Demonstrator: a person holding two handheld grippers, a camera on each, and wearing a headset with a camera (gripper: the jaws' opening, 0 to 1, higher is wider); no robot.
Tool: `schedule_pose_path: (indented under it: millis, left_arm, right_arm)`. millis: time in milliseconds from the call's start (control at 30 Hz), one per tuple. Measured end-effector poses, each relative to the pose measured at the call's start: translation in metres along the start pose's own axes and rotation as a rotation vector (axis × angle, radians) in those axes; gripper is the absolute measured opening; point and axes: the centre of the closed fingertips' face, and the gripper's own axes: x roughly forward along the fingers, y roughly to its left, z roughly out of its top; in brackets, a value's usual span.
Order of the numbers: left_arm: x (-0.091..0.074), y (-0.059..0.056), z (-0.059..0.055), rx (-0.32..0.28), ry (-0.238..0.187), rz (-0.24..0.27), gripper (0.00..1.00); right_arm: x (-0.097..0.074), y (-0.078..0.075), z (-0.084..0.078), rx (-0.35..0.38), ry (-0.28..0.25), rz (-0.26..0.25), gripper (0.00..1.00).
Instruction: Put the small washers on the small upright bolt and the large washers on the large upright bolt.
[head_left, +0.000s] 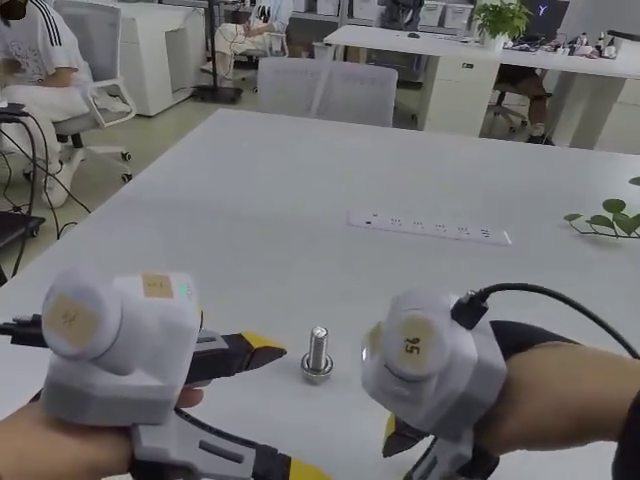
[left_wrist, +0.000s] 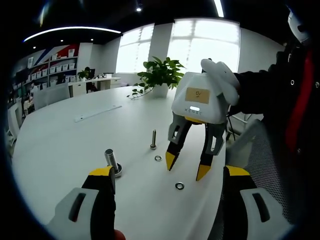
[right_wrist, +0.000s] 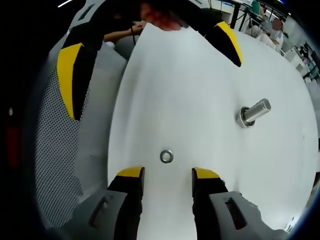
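The large bolt (head_left: 317, 355) stands upright on the white table (head_left: 300, 200) between my two grippers. In the left gripper view it (left_wrist: 112, 162) is just beyond the left jaw, with the thin small bolt (left_wrist: 153, 140) farther off. One washer (left_wrist: 158, 158) lies flat near the small bolt and another washer (left_wrist: 179, 186) lies nearer. My left gripper (left_wrist: 169, 171) is open and holds nothing. Facing it, my right gripper (left_wrist: 186, 169) points down at the table, open. From the right gripper (right_wrist: 168, 173), a washer (right_wrist: 166, 156) lies just ahead of the tips, apart from them.
A white power strip (head_left: 430, 227) lies farther back on the table, and plant leaves (head_left: 605, 220) reach in at the right edge. Chairs, desks and seated people are beyond the table's far edge. The near table edge runs close beside the washer (right_wrist: 115, 140).
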Motion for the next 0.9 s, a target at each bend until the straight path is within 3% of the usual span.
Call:
schedule_pose_path:
  millis: [567, 900]
  left_arm:
    - [-0.001, 0.0, 0.002, -0.001, -0.007, 0.005, 0.89]
    - [-0.001, 0.0, 0.002, -0.002, -0.006, 0.004, 0.89]
  right_arm:
    - [0.02, 0.006, 0.005, -0.049, 0.023, 0.027, 0.31]
    - [0.02, 0.001, 0.006, -0.116, 0.022, -0.012, 0.23]
